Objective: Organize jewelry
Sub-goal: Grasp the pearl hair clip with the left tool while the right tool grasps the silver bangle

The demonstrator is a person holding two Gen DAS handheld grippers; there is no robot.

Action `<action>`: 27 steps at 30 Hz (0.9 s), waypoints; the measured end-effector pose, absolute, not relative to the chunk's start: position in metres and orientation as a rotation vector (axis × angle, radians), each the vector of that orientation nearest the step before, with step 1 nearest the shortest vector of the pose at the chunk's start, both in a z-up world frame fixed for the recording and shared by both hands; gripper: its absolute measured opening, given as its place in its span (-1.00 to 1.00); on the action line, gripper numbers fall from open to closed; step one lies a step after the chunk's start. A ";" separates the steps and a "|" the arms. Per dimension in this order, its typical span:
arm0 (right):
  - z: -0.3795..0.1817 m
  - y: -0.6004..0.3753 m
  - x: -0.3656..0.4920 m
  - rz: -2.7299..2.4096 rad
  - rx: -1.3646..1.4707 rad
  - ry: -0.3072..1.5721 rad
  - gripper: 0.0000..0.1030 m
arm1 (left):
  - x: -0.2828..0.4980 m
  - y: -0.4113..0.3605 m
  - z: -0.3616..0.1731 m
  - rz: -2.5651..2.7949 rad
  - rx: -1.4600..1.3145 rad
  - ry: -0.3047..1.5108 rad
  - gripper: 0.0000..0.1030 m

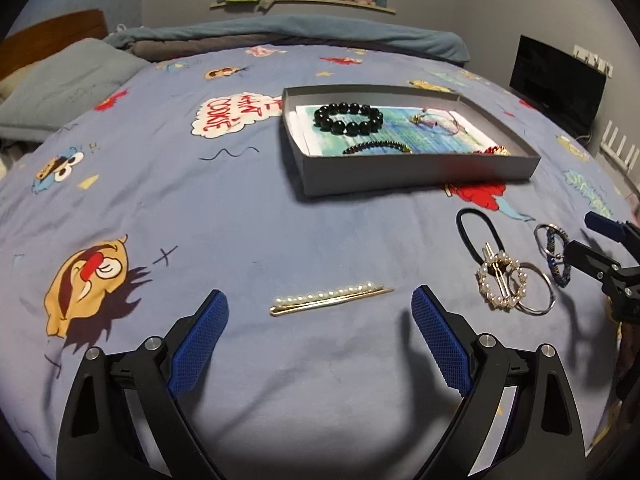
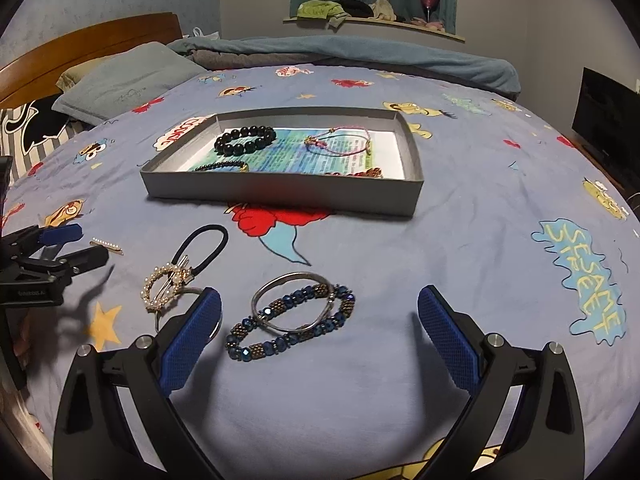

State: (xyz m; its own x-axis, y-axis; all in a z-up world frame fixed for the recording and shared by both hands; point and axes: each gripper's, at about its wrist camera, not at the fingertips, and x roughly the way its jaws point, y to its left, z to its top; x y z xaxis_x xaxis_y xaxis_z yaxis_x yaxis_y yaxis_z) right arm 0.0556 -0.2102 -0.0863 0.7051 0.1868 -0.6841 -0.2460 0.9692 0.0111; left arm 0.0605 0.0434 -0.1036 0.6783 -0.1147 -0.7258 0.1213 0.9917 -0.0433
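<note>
Hovering spread wide, the left gripper [image 1: 320, 334] is facing the thin, slippery gold pearl hair clip [image 1: 331, 299] near the grey cardboard box [image 1: 420, 170], while the right gripper [image 2: 320, 334], spread too, is facing the bumpy blue bead bracelet [image 2: 290, 328].

Bare bedspread [image 1: 248, 216] between my left gripper [image 1: 320, 308] and the grey box [image 1: 420, 168]; only the pearl hairpin [image 1: 332, 299] lies between the fingers. My right gripper [image 2: 320, 308] straddles the blue bracelet [image 2: 292, 322]; pearl clip [image 2: 166, 286] crowds its left finger.
</note>
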 end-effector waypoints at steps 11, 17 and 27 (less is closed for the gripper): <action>-0.094 -0.204 0.059 0.264 -0.100 0.748 0.88 | 0.070 0.035 -0.116 -0.060 -0.031 0.839 0.50; -0.094 -0.196 0.058 0.286 -0.129 0.742 0.76 | 0.071 0.038 -0.115 -0.061 -0.029 0.836 0.36; -0.099 -0.188 0.068 0.341 -0.134 0.771 0.28 | 0.069 0.035 -0.111 -0.096 0.009 0.818 0.36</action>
State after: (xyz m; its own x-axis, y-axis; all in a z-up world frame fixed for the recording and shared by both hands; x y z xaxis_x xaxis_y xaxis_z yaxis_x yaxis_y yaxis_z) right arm 0.0680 -0.1885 -0.0986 0.6655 0.2523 -0.7024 -0.3493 0.9370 0.0057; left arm 0.0694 0.0347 -0.1114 0.6795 -0.0822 -0.7290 0.0892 0.9956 -0.0291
